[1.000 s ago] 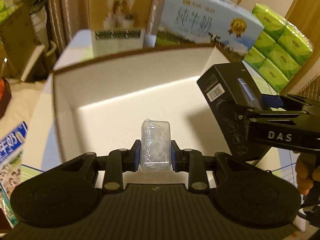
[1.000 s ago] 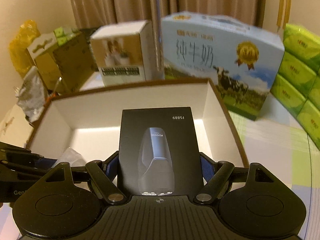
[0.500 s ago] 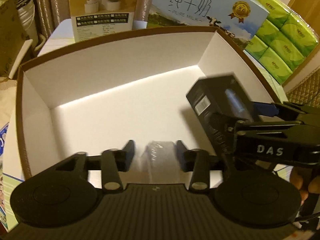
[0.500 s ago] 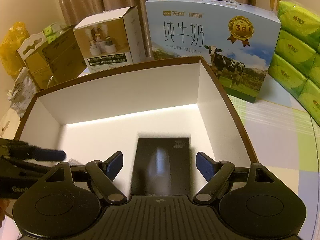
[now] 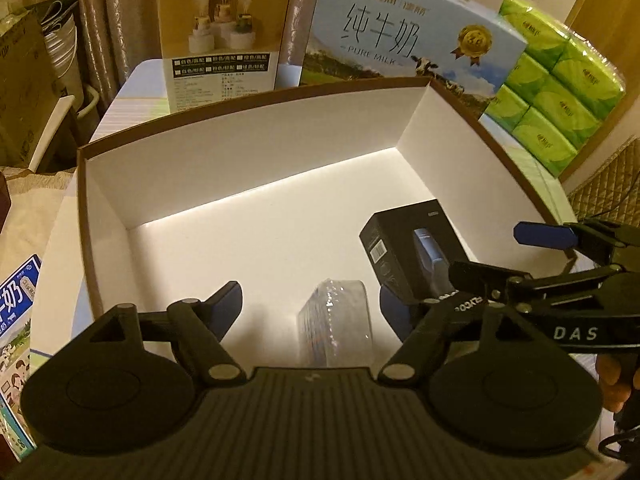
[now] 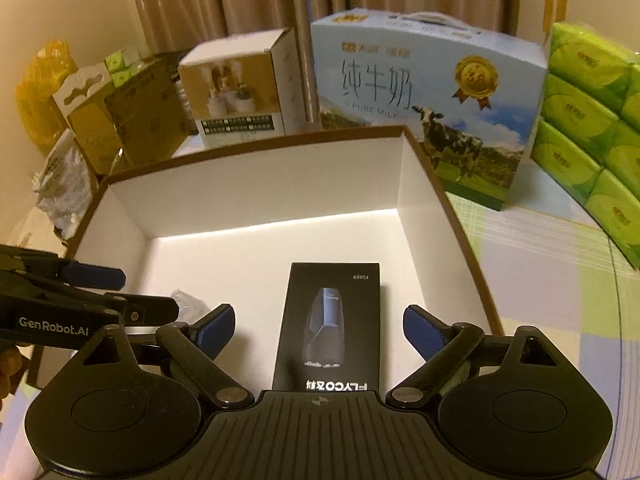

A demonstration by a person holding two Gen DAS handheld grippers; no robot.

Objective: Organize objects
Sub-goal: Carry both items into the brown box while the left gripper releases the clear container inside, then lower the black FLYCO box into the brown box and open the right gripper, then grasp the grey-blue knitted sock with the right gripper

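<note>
Both tongs, left (image 5: 310, 306) and right (image 6: 316, 326), have just opened, releasing wrapped pack (image 5: 334, 320) and black box (image 6: 330, 324) inside white carton (image 6: 256, 188) for storage.

Inside one white box (image 6: 260, 184): one black carton (image 6: 330, 324), one clear packet (image 5: 334, 332).

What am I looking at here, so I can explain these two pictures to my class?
A person holds a hand-held grasping tool in each hand, each carrying a camera that looks along its fingers. One picture is from the left tool, the other from the right tool. Both hover over an open white box on a table. Inside lie a clear-wrapped packet and a black shaver box. Both tools have just been opening; their fingers stand clear of these things, so nothing is held. Milk cartons and green tissue packs stand behind.
</note>
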